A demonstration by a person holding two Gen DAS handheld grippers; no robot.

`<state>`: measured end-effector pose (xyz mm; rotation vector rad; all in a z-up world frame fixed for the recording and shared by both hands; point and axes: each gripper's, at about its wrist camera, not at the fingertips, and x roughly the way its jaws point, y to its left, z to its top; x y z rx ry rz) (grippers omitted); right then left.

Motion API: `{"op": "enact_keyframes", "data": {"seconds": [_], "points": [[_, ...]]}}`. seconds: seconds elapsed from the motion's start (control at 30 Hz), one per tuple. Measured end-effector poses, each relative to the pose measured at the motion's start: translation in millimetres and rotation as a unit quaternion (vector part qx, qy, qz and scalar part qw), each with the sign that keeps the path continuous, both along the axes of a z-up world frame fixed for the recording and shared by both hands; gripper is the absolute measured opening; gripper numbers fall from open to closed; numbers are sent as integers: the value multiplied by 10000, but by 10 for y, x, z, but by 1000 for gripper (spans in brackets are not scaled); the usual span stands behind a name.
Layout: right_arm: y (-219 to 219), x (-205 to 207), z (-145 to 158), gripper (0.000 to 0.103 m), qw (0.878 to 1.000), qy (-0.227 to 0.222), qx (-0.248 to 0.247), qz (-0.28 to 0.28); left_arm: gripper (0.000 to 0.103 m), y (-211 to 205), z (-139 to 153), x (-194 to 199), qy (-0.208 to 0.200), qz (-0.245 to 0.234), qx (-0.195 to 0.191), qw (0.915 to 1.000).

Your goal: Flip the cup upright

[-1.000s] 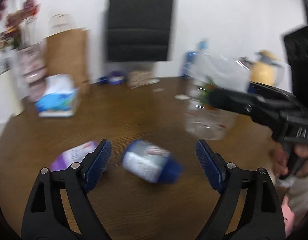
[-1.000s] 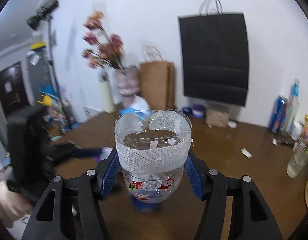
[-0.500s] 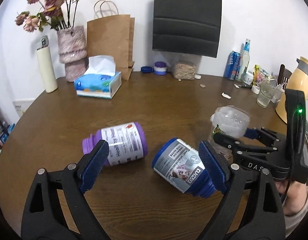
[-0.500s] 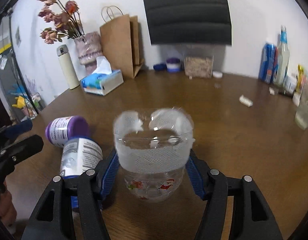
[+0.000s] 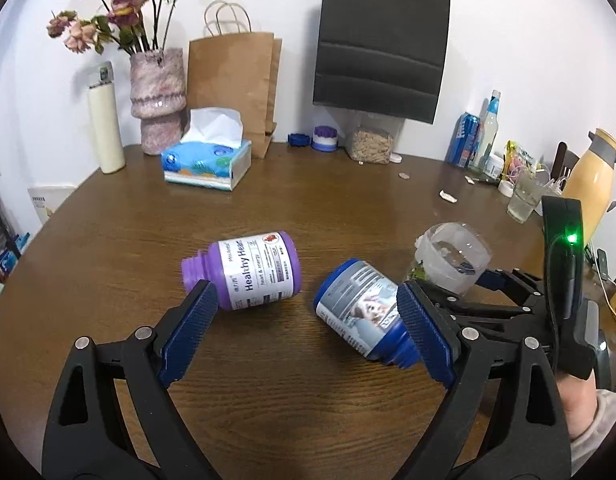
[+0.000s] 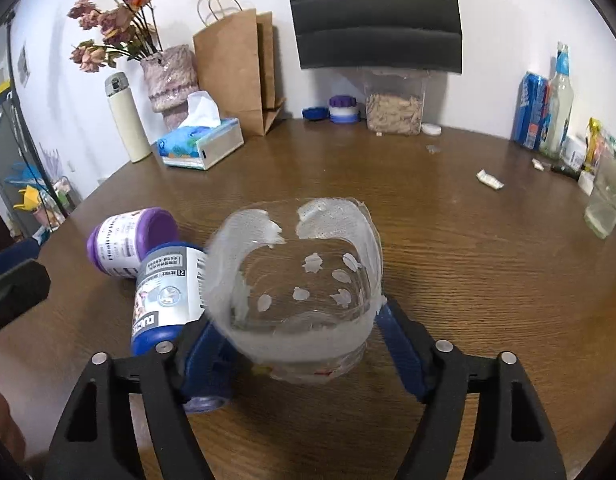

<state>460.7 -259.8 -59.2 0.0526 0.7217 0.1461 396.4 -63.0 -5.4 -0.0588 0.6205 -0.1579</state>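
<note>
The clear plastic cup (image 6: pixel 300 292), with white tape around its rim, stands mouth up between my right gripper's (image 6: pixel 304 348) blue fingers, which are shut on its lower part, low over the brown table (image 6: pixel 447 240). In the left wrist view the cup (image 5: pixel 451 258) shows at the right, held by the right gripper (image 5: pixel 459 288). My left gripper (image 5: pixel 308 336) is open and empty, hovering over the table near two bottles.
A purple bottle (image 5: pixel 248 272) and a blue bottle (image 5: pixel 363 316) lie on their sides left of the cup. A tissue box (image 5: pixel 206 160), vase (image 5: pixel 158 98), paper bag (image 5: pixel 234 84), glass (image 5: pixel 523 200) and yellow jug (image 5: pixel 591 184) stand around the table's far edge.
My right gripper has lowered the cup toward the table beside the blue bottle, and the cup now tips slightly toward the camera. My left gripper has steadied above the bottles, still open.
</note>
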Motion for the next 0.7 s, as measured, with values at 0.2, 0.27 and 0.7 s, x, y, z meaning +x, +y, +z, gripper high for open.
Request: {"op": "enact_keyframes", "data": {"seconds": [0.2,0.27,0.7], "points": [[31,-403,386,80,9990,-372,-238,-3,94,31,229,-311,-277,77,-3,9996],[22,-588,545,80,9986,-466,-248,0,97,43,296,-448,-394,102,24,9992],[-122,-2221,1127,83,9953,-954,-166,27,103,279,468,-1709,-1168,297,292,9923]]}}
